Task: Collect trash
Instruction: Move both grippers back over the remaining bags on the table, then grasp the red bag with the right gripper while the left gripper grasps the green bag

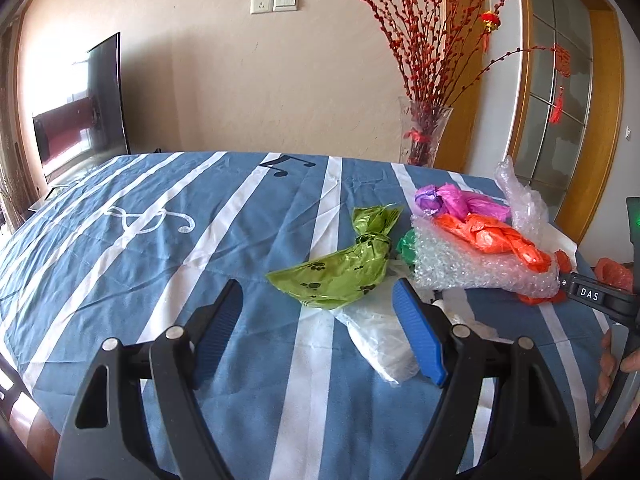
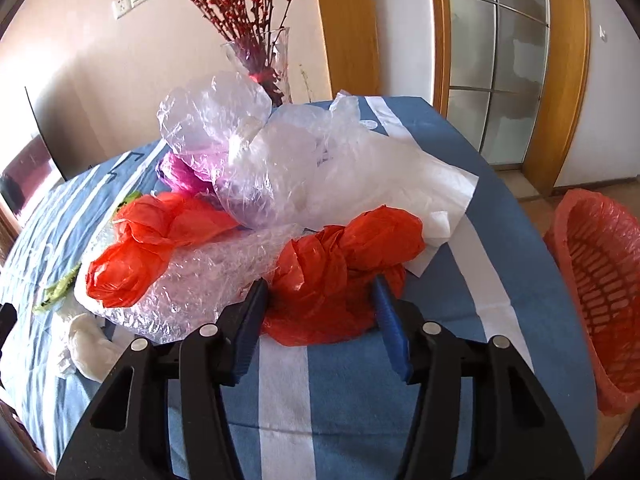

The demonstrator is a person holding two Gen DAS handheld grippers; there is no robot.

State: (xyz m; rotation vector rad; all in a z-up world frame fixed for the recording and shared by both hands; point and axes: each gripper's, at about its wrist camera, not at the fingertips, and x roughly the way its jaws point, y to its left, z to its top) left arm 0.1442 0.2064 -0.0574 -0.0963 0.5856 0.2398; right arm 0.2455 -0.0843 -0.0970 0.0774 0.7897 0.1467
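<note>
A pile of plastic trash lies on the blue striped tablecloth [image 1: 168,248]. In the left wrist view a green paw-print bag [image 1: 340,272] and a white bag [image 1: 380,340] lie between and just beyond my open left gripper [image 1: 318,296]. Bubble wrap [image 1: 480,264] carries an orange bag [image 1: 492,236] and a purple bag [image 1: 460,200]. In the right wrist view my right gripper [image 2: 320,288] is open, its fingers on either side of a crumpled orange bag [image 2: 340,268]. A second orange bag [image 2: 148,248], bubble wrap [image 2: 208,280] and clear film [image 2: 240,144] lie behind.
An orange-lined waste basket [image 2: 600,280] stands on the floor right of the table. A glass vase with red branches [image 1: 424,136] stands at the far table edge. A television [image 1: 84,108] is at the left. White paper [image 2: 400,184] lies under the pile.
</note>
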